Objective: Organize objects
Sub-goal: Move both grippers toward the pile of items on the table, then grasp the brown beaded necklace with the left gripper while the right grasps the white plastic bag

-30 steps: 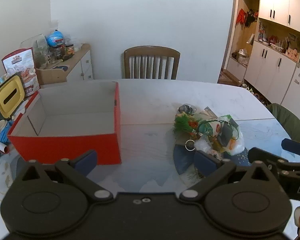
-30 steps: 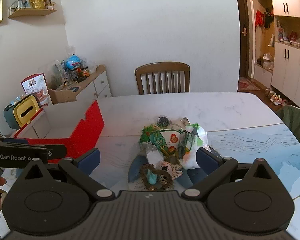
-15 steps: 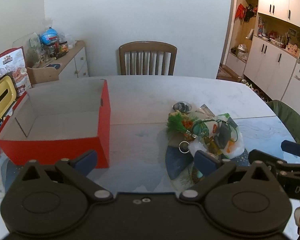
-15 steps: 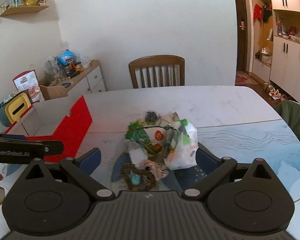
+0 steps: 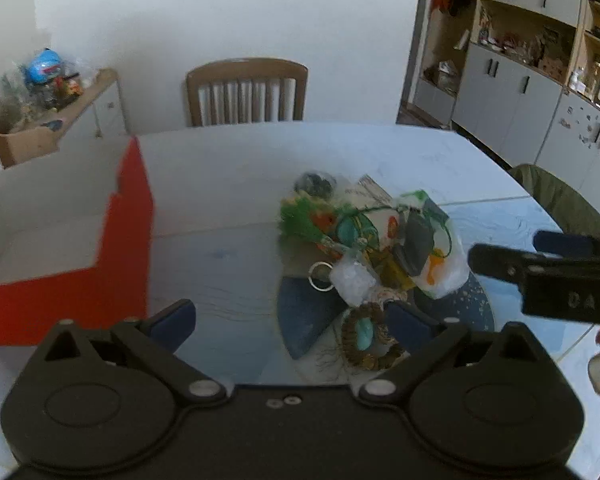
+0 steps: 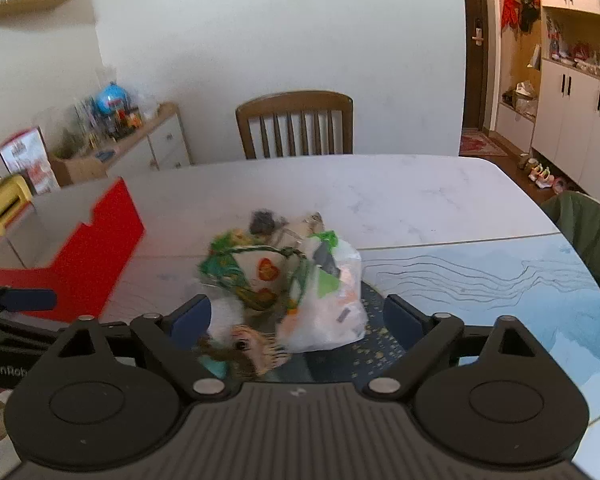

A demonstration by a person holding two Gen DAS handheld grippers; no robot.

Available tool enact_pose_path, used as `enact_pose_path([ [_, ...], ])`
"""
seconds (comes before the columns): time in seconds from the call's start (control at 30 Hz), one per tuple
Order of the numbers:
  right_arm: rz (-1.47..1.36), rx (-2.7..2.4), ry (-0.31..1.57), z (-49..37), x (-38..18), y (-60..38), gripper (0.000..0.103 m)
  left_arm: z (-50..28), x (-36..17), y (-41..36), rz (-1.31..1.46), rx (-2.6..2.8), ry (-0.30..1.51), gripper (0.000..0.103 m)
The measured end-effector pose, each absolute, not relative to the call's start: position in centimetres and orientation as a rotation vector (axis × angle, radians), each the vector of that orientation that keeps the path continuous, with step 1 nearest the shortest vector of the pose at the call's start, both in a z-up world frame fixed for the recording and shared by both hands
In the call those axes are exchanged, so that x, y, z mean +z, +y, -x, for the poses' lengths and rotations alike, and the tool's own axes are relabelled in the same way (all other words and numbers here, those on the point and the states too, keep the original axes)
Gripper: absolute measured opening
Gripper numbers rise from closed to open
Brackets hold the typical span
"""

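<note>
Since soft and light, best pinched by the white plastic bag [image 6: 332, 300], right gripper [image 6: 296, 320] empty, closing.

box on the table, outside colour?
Red outside, white inside; the box shows best in the left wrist view.

Trinket pile [image 5: 364, 248] heaped mid-table, empty red box [image 5: 80, 240] at its left.

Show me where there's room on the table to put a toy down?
Bare table lies between the red box and the pile of trinkets, and behind the pile toward the wooden chair. The red box itself looks empty. It is crowded on the blue mat under the pile.
</note>
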State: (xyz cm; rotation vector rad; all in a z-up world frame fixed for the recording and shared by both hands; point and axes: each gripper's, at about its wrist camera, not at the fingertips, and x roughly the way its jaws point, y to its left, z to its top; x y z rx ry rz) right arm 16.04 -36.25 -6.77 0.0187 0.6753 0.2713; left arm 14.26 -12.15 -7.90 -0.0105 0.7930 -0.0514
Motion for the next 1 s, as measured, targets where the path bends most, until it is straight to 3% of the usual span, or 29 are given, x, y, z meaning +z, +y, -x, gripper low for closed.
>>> enact_pose_path([
  [0.17,0.007,0.257,0.702,-18.2,-8.1,-36.4,0.088,-15.3,-9.8,-13.3,-0.035,-0.096,0.810,0.096],
  [0.27,0.029,0.253,0.727,-19.2,-8.8,-36.3,0.079,-15.7,-10.8,-13.6,-0.056,-0.095,0.831,0.095],
  [0.4,0.032,0.262,0.731,-20.3,-8.8,-36.1,0.079,-16.4,-11.5,-13.4,-0.063,-0.097,0.851,0.095],
  [0.47,0.056,0.263,0.711,-20.7,-8.4,-35.9,0.079,-16.7,-11.9,-13.3,-0.056,-0.101,0.861,0.087],
  [0.73,0.082,0.307,0.739,-21.8,-8.5,-35.3,0.070,-17.5,-12.5,-13.7,-0.056,-0.130,0.879,0.077],
  [1.0,0.169,0.415,0.713,-24.5,-7.7,-32.0,0.069,-17.9,-12.8,-14.5,-0.057,-0.156,0.884,0.064],
])
